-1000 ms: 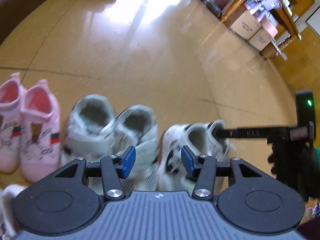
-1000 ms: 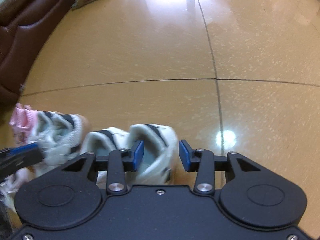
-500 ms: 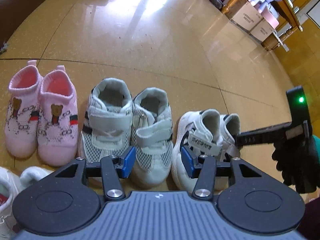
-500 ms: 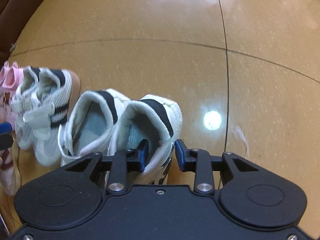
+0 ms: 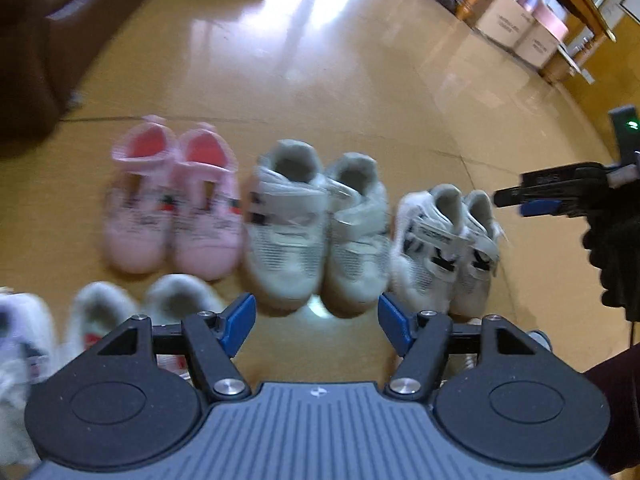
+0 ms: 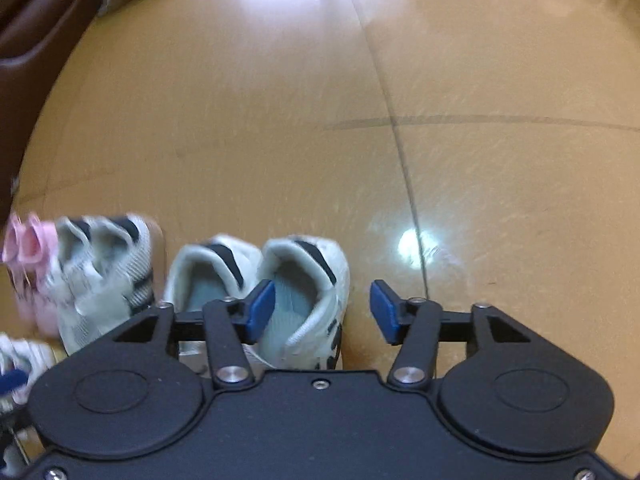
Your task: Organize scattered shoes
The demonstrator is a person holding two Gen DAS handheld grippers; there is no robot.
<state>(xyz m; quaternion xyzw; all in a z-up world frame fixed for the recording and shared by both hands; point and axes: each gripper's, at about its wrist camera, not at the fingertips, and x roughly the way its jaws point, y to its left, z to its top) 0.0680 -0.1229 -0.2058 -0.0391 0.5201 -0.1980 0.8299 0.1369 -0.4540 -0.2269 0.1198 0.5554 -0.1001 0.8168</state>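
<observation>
Three shoe pairs (image 5: pixel 316 224) in row, both grippers' fingers just spread w/ nothing pinched (left (image 5: pixel 316 322), right (image 6: pixel 322 312)), bare floor (image 6: pixel 480 160) rightward.

A glossy, smooth tiled floor (image 5: pixel 360 92) is seen, with light glare mirrored at 12 o'clock. Knitted cloth is shown on the pink shoes (image 5: pixel 172 204), mesh fabric on the grey strap sneakers (image 5: pixel 316 220). Dark leather sofa (image 5: pixel 36 40) looks shiny.

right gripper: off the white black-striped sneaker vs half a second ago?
Yes. The right gripper has just been opening; its pads no longer pinch the white black-striped sneaker, which stands on the tan tiled floor.
</observation>
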